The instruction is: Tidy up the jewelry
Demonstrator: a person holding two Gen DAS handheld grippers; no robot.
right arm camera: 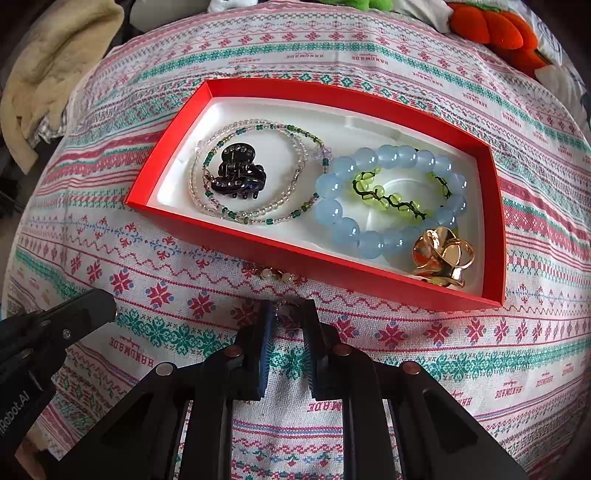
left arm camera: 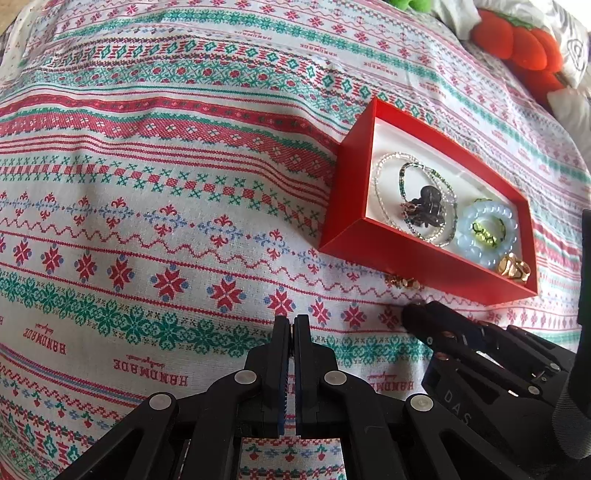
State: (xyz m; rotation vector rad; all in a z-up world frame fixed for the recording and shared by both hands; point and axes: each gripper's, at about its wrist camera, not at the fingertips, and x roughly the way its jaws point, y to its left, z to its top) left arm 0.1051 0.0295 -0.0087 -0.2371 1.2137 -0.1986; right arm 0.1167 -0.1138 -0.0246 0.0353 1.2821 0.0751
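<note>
A red box (right arm camera: 236, 236) with a white liner lies on the patterned cloth. It holds a clear beaded necklace (right arm camera: 306, 155), a black hair claw (right arm camera: 236, 173), a blue bead bracelet (right arm camera: 369, 236), a green bead bracelet (right arm camera: 391, 201) and a gold ring (right arm camera: 443, 254). A small gold piece (right arm camera: 275, 274) lies on the cloth by the box's near wall. My right gripper (right arm camera: 288, 317) sits just in front of it, jaws a little apart around a small dark-red piece (right arm camera: 290, 319). My left gripper (left arm camera: 294, 323) is shut and empty, left of the box (left arm camera: 424, 266).
The patterned cloth (left arm camera: 147, 221) covers a soft, rounded surface. An orange plush toy (right arm camera: 495, 29) and green plush lie at the far right edge. A cream towel (right arm camera: 48, 74) hangs at the far left. The right gripper's fingers (left arm camera: 417, 317) show in the left wrist view.
</note>
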